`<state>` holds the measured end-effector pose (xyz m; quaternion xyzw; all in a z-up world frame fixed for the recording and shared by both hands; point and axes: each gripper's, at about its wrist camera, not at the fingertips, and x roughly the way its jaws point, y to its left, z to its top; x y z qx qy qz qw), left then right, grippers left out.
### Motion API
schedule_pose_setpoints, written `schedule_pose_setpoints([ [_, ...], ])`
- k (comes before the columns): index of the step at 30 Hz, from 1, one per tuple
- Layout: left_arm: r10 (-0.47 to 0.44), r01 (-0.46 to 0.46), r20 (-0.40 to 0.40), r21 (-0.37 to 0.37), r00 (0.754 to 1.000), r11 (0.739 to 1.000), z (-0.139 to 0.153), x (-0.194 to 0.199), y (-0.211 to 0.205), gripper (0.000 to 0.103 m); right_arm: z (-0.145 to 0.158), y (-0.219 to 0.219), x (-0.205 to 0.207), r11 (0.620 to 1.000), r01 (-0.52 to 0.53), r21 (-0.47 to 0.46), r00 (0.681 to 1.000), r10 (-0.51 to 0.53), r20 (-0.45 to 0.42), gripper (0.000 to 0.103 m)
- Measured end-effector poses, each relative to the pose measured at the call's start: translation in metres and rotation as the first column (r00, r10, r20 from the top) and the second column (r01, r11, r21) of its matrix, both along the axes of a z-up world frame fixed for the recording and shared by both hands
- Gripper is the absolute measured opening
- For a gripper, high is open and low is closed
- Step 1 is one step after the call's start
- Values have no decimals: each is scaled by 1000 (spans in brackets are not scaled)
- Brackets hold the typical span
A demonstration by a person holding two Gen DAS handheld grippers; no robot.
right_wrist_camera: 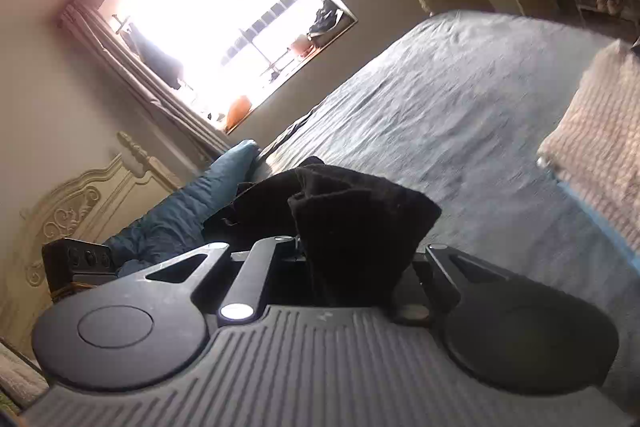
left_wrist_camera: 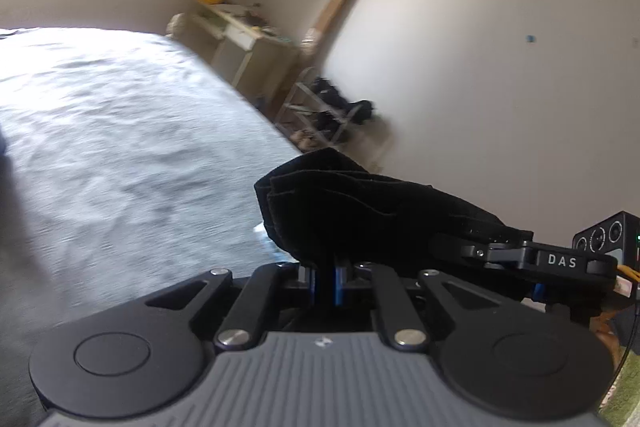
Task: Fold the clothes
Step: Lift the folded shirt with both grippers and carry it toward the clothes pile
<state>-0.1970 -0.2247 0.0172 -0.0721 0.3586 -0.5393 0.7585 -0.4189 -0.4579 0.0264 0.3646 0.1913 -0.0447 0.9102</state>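
Fold looks early-stage, judging by the frames: the black garment (left_wrist_camera: 360, 211) is bunched and off the bed, not laid flat, and no finished crease is visible — spreading and folding are all left. Left gripper (left_wrist_camera: 326, 283) is clamped on one bunch of the cloth, blue pads nearly together with fabric pinched between them and spilling forward over the fingertips. Right gripper (right_wrist_camera: 352, 267) is likewise closed on a wad of the same black garment (right_wrist_camera: 360, 223), which stands up right at its fingertips and hides them. In the left view the cloth runs across to the other gripper at the right edge — so it hangs between the two. Beyond it lies the grey bedspread (left_wrist_camera: 120, 131), bare where visible. Further off: blue pillow (right_wrist_camera: 192, 203), knitted blanket (right_wrist_camera: 596, 155), window (right_wrist_camera: 224, 11).
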Motion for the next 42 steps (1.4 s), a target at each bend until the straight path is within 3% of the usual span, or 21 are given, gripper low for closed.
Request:
schedule_pose_setpoints([
  [7,-101,99,-28,-88,994,991,29,-53,-73,9,35,-53,-62,991,102,-89,995,-101,14,10],
  [13,-61,59,-11,-117,998,991,44,-108,-144,9,41,-131,-85,991,74,-115,997,-71,31,10],
  [18,136,-138,-29,-57,990,989,28,-138,-208,9,21,-216,-65,992,-92,-86,994,97,51,10],
  [20,251,-251,-69,-4,966,968,20,-149,-233,9,8,-254,-48,982,-183,-51,982,185,46,10],
  [24,434,-426,-157,83,887,901,-4,-163,-283,9,-22,-317,-4,946,-324,28,946,324,-5,10],
  [27,508,-493,-152,129,848,861,-24,-161,-312,9,-47,-355,27,915,-396,78,915,400,-48,10],
  [31,551,-530,-130,166,824,832,-43,-142,-330,9,-76,-381,55,887,-442,131,888,454,-75,10],
  [37,555,-535,-110,171,824,827,-51,-110,-344,9,-88,-403,76,881,-444,167,881,462,-96,10],
  [42,552,-524,-166,185,817,831,-72,-86,-354,9,-99,-415,101,879,-443,179,872,468,-140,10],
])
